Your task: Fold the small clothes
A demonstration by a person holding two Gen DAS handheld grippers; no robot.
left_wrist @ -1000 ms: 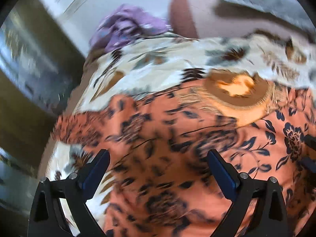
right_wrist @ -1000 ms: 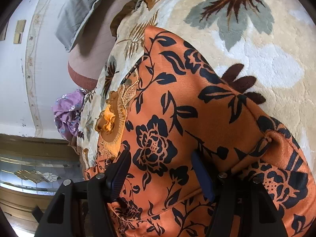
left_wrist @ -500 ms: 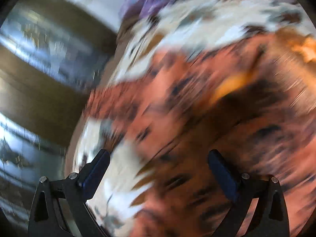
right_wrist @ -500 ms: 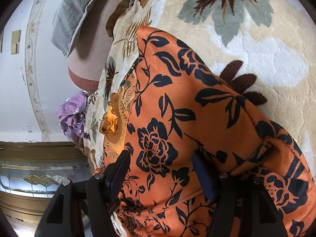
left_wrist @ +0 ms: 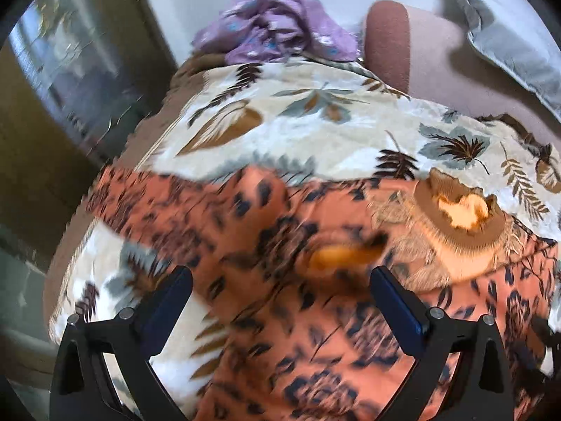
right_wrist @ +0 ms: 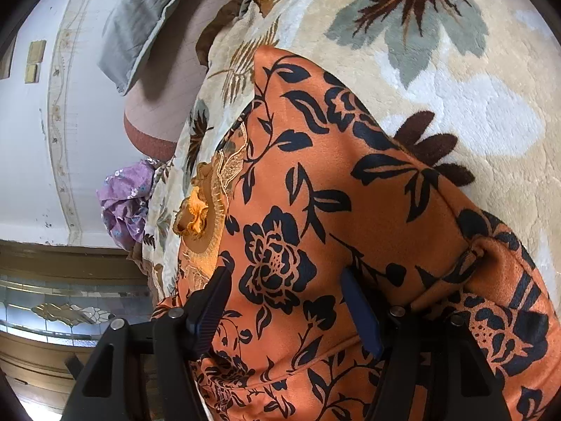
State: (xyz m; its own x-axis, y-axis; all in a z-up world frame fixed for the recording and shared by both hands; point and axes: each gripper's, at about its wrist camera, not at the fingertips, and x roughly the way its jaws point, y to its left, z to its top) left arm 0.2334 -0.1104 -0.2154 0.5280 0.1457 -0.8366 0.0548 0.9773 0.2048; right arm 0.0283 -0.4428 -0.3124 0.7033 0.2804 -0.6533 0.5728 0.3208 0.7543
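Observation:
An orange garment with black flower print [left_wrist: 245, 231] [right_wrist: 315, 182] lies spread on a leaf-patterned cream blanket [left_wrist: 298, 129] [right_wrist: 473, 98]. Its brown embroidered neckline [left_wrist: 459, 214] [right_wrist: 200, 210] shows in both views. My left gripper [left_wrist: 277, 291] is open and empty, just above the garment's left part, which is blurred. My right gripper [right_wrist: 287, 291] is open, with its fingers down on the garment near a folded sleeve [right_wrist: 491, 280]; nothing is pinched between them.
A crumpled purple garment [left_wrist: 280, 21] [right_wrist: 126, 200] lies at the blanket's far edge. A pink bolster [left_wrist: 403, 38] and a grey pillow [left_wrist: 508, 35] [right_wrist: 147, 17] lie beyond. A wooden and glass cabinet [left_wrist: 70, 70] stands to the left.
The left gripper swung left and back again over the garment, still open. The right gripper stayed in place on the garment, still open.

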